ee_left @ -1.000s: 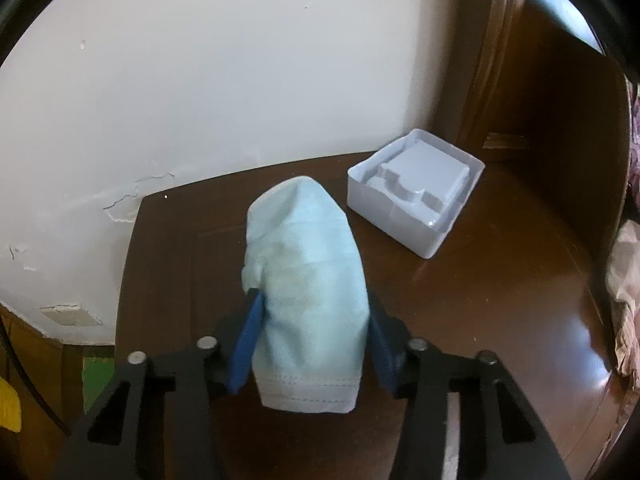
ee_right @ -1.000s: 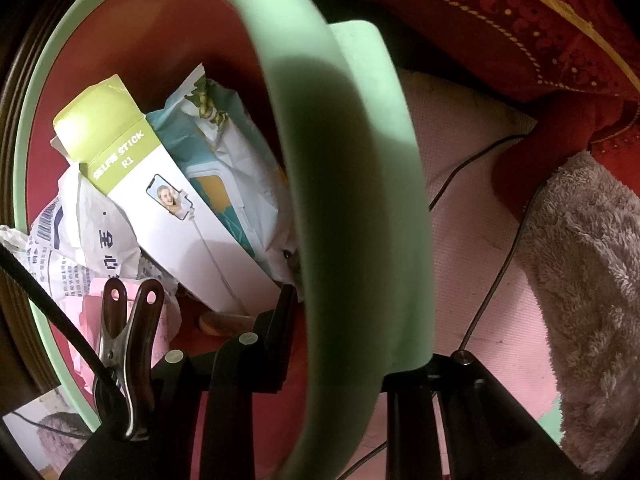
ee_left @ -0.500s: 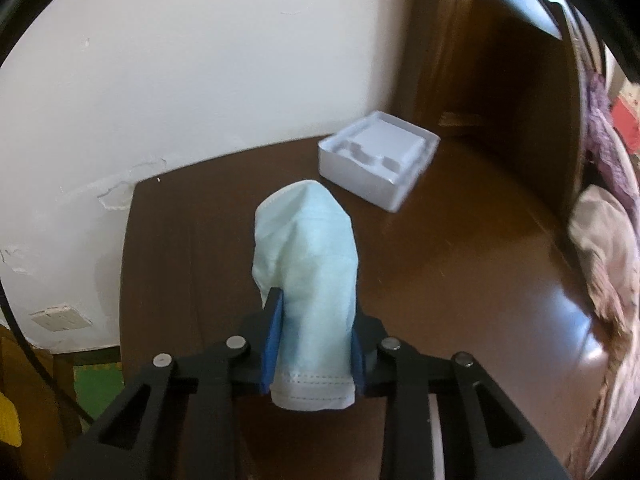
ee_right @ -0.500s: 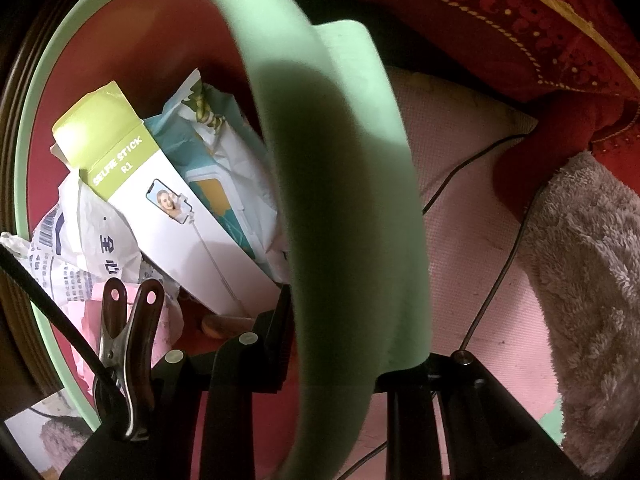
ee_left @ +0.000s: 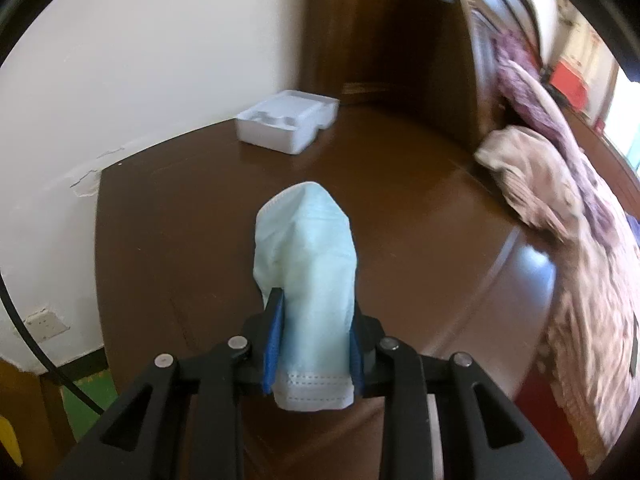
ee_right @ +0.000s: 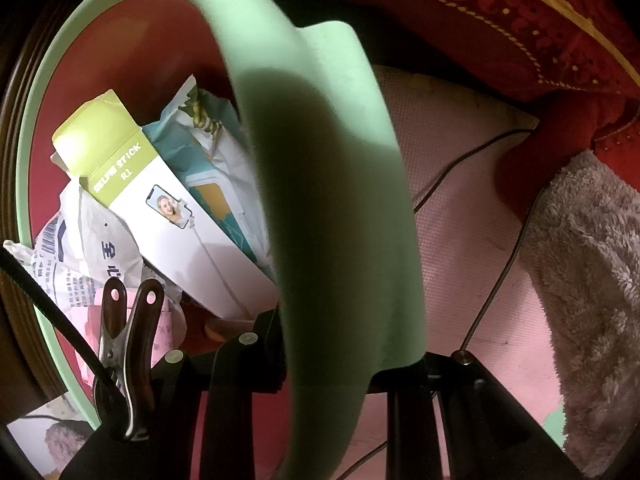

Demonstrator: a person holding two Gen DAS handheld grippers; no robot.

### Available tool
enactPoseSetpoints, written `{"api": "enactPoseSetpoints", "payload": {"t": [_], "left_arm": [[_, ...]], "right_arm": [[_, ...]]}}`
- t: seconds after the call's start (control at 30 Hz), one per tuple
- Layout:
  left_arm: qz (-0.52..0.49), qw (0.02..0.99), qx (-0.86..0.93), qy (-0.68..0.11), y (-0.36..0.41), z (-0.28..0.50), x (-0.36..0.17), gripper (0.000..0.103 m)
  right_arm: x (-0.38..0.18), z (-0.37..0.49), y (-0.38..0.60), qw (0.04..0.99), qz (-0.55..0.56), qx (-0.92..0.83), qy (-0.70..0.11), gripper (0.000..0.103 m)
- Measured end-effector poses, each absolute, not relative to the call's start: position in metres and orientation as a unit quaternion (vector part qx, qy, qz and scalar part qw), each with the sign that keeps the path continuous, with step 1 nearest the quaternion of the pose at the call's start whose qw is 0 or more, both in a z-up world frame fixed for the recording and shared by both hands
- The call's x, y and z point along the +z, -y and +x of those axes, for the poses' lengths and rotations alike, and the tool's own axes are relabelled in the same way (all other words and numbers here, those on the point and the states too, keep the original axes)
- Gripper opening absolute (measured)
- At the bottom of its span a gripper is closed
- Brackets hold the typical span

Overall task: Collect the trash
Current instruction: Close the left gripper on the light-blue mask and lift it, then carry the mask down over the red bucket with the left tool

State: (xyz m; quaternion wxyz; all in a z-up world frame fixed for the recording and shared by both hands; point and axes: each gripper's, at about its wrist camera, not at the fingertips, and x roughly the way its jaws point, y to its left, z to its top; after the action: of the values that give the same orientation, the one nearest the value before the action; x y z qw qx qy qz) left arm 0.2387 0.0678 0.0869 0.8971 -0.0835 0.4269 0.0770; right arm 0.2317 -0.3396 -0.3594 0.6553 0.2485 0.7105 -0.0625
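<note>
Tray (ee_left: 287, 125) behind mask (ee_left: 307, 264) on table (ee_left: 400, 208); box (ee_right: 168, 216) in bin (ee_right: 332, 216).

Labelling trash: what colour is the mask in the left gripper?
Pale blue face mask, white stitched hem; clearest in left wrist view.

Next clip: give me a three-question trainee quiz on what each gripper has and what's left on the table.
1. True or false: the left gripper holds a face mask.
2. What white item sits on the wooden table near the wall?
3. The right gripper grips: A) the selfie stick box, B) the green bin rim, C) the cable.

Key: 1 true. 2 the plastic tray. 3 B, the green bin rim.
</note>
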Motion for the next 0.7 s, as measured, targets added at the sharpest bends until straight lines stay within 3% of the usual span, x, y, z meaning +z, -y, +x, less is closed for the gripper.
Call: {"api": "enactPoseSetpoints", "payload": {"t": [0.7], "left_arm": [[-0.004, 0.916, -0.067, -0.396, 0.062, 0.138, 0.079, 0.029]], "right_arm": [[-0.362, 0.225, 0.347, 0.658, 0.259, -0.061, -0.705, 0.025]]}}
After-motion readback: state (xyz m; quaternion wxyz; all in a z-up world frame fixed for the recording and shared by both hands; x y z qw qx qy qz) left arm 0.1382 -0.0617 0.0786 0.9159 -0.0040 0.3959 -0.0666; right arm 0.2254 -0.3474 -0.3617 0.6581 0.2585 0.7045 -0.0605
